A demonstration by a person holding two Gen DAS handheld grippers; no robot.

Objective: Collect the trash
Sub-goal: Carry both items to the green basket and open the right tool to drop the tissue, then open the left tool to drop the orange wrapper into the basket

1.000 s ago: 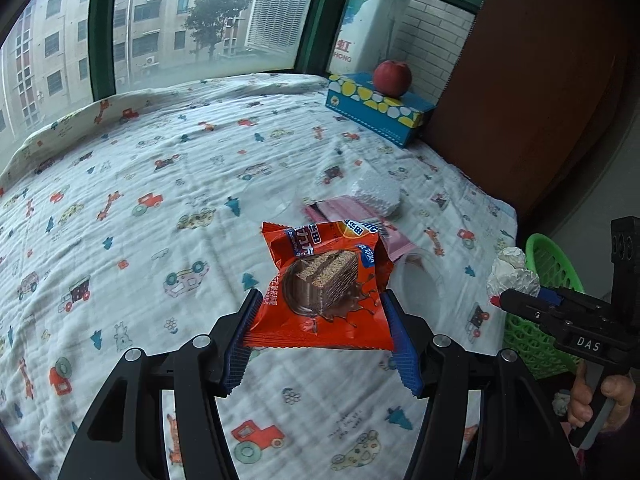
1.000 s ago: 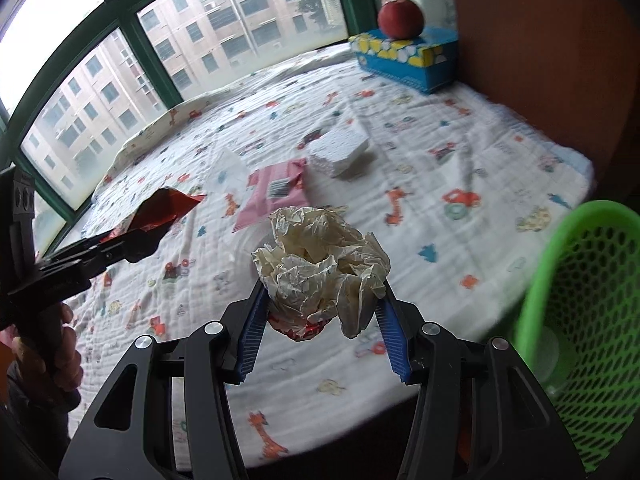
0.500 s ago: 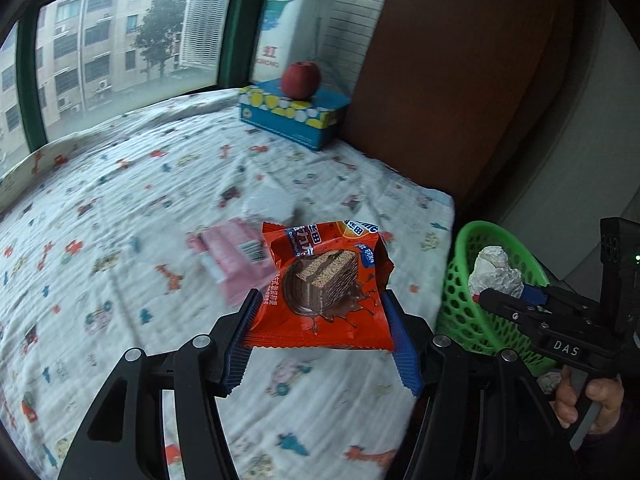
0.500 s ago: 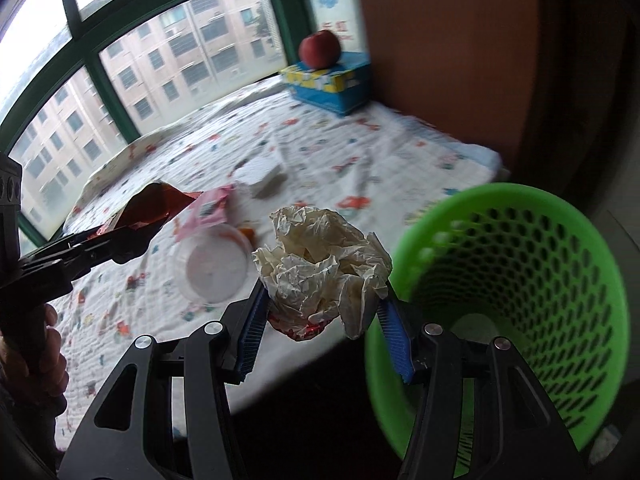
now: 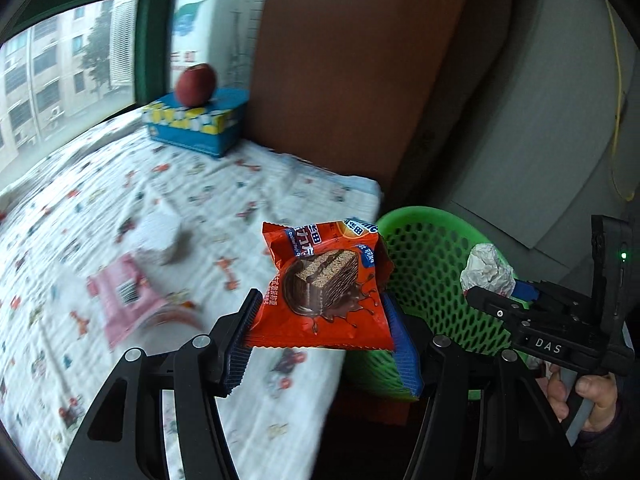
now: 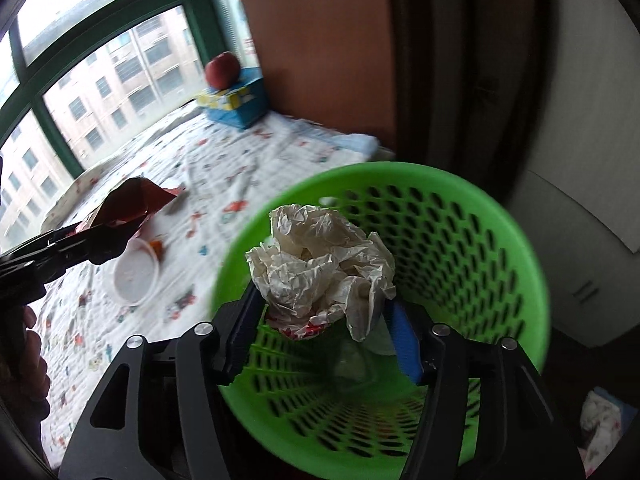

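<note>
My left gripper is shut on an orange snack wrapper with a chocolate wafer picture, held above the bed's right edge beside the green mesh basket. My right gripper is shut on a crumpled white paper ball and holds it over the open mouth of the basket. The paper ball and the wrapper each show in the other wrist view.
The bed has a white sheet with cartoon cars. On it lie a pink packet, a white tissue pack and a white round lid. A blue box with a red apple stands by the window. A brown panel rises behind the basket.
Both grippers have swung right, away from the bed towards the basket. The paper ball has moved from beside the basket's rim to over its opening. Both grips are unchanged.
</note>
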